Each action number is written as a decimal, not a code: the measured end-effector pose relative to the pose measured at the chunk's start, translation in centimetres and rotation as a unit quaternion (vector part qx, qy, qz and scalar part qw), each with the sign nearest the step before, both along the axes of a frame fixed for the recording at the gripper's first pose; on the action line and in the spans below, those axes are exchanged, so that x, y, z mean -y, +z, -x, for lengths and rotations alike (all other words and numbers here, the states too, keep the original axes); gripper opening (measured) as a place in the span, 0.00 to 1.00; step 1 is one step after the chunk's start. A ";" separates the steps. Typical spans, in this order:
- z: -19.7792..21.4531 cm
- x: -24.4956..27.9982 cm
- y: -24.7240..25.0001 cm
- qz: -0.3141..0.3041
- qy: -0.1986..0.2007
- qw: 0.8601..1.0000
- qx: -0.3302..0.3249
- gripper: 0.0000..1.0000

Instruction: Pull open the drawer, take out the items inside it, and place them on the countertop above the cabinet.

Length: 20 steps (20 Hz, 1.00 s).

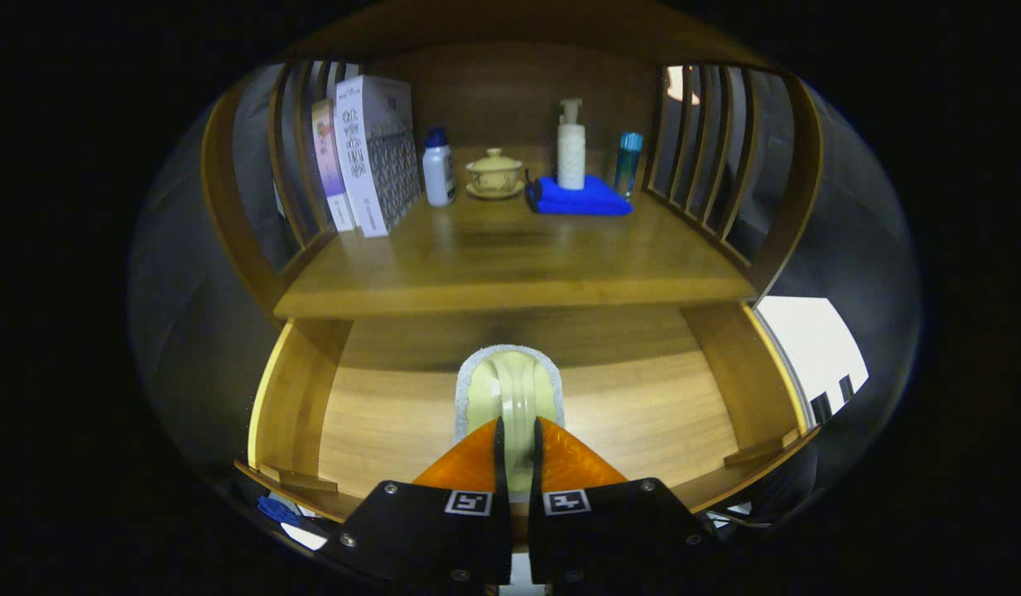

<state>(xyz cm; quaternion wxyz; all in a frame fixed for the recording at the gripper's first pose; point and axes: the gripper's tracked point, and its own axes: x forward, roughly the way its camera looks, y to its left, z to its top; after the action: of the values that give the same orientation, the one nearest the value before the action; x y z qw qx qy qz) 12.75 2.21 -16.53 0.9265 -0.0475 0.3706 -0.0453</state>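
Observation:
The wooden drawer (299, 397) stands pulled open below the countertop (510, 257). A pale yellow-green scrubber (510, 385) with a raised middle ridge and a grey pad rim juts forward from between my fingers, over the drawer's bare wooden floor. My gripper (517, 426) is shut on that ridge, with both fingers pressed against its sides. The near end of the scrubber is hidden between the fingers. I cannot tell whether it rests on the drawer floor or hangs above it.
At the back of the countertop stand two upright boxes (376, 153), a white bottle with a blue cap (438, 170), a lidded cup on a saucer (495, 174), a pump bottle (570, 147) on a blue cloth (580, 199), and a blue bottle (628, 163). Slatted wooden rails (700, 149) flank both sides.

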 end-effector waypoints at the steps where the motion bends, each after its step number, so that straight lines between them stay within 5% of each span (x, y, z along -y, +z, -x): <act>1: -0.4 -0.2 1.2 0.000 0.002 1.000 0.012 0.08; 10: -8.3 -1.6 7.3 0.018 0.036 0.997 0.070 0.08; 20: -17.6 -0.8 5.7 0.072 0.056 0.994 0.058 0.09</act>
<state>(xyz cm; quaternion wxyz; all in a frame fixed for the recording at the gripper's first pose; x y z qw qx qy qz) 30.33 2.97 -10.78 0.9418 -0.1315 0.3085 -0.0229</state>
